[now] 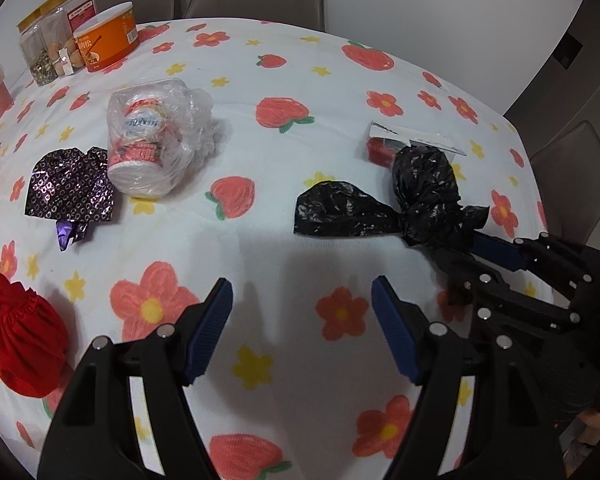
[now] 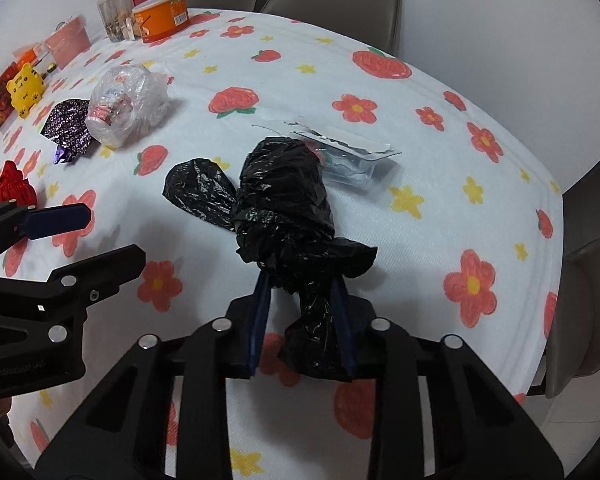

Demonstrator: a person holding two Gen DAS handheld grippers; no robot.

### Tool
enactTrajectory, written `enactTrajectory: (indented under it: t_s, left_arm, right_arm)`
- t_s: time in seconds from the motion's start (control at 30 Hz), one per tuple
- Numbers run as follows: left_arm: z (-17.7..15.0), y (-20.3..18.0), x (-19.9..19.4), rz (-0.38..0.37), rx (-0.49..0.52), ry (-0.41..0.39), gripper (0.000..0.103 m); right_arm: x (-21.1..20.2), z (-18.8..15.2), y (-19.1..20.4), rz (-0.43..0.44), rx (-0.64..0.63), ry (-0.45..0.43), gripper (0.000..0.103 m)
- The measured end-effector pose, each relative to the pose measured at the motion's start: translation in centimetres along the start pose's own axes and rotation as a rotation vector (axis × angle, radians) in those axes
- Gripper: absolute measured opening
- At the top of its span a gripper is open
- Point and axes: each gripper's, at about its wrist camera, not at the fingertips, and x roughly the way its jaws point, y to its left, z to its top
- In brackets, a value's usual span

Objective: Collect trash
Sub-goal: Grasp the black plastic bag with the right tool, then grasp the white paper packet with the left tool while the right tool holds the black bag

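Right wrist: black bag (image 2: 284, 200) between fingers (image 2: 260, 312); bare cloth (image 2: 440, 240) rightward to edge.

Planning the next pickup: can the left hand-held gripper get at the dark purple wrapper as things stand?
Probably yes. The left hand-held gripper is open and empty, and bare tablecloth lies between it and the dark purple wrapper.

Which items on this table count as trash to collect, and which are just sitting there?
Trash:
black bag, gripped by the right hand-held gripper
clear blister pack
cup in clear plastic
dotted wrapper

Likely bystanders:
orange tub
jars
red pouch
yellow tiger
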Motion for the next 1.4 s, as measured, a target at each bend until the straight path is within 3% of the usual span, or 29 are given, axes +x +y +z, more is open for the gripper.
enactTrajectory:
  t_s: [0.23, 0.77, 1.1, 1.4]
  left_arm:
    - [0.5, -0.6, -0.2, -0.014, 0.011, -0.01, 0.072]
    - [3.1, -4.0, -4.6, -0.057, 0.095, -0.102, 0.072]
    - [4.1, -6.6, -2.3, -0.094, 0.128, -0.086, 0.072]
    - [7.0, -7.6, 1.5, -0.087, 0.145, -0.071, 0.072]
  right_arm:
    - [-1.1, 0.0, -0.5, 0.026, 0.017, -0.025, 0.014]
    - [-7.4, 0.6, -3.4, 0.03, 0.103, -0.143, 0.003]
    - [-7.5, 0.8, -7.2, -0.019, 0.2, -0.173, 0.003]
    - [-6.2, 1.7, -10.6, -0.046, 0.259, -0.18, 0.003]
